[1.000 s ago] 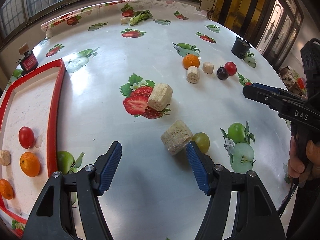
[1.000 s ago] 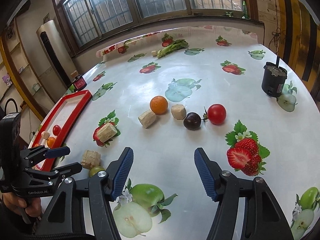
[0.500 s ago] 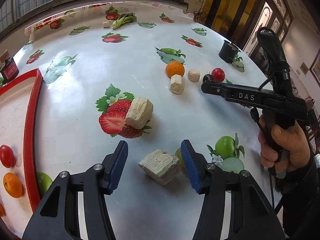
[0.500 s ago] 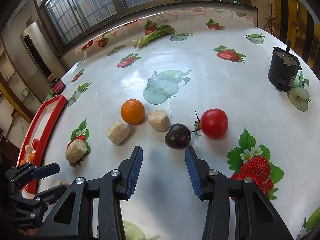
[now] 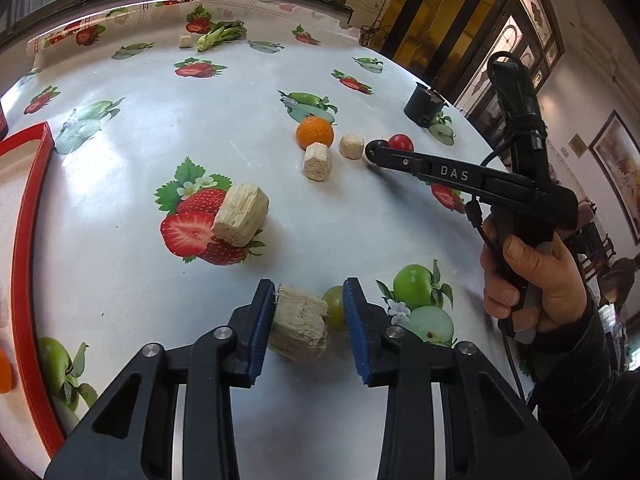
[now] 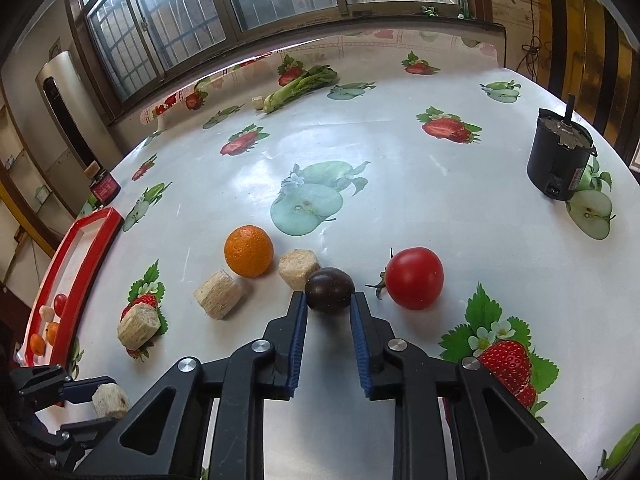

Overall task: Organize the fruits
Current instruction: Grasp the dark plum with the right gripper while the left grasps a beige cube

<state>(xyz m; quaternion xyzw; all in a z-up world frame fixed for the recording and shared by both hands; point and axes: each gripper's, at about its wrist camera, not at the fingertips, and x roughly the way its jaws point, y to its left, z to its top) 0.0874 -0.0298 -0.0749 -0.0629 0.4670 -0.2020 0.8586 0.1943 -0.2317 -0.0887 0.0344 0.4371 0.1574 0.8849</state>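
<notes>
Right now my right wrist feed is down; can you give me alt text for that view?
The right gripper brackets a dark plum at its fingertips, contact unclear. A red tomato lies to the right; an orange and beige chunks to the left. Red tray at far left.

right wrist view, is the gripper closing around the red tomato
No, the right gripper brackets the dark plum, while the tomato sits apart to its right.

White cloth printed with strawberries and green apples, red tray, orange, red tomato, dark plum — beige blocks, black-and-blue grippers
</notes>
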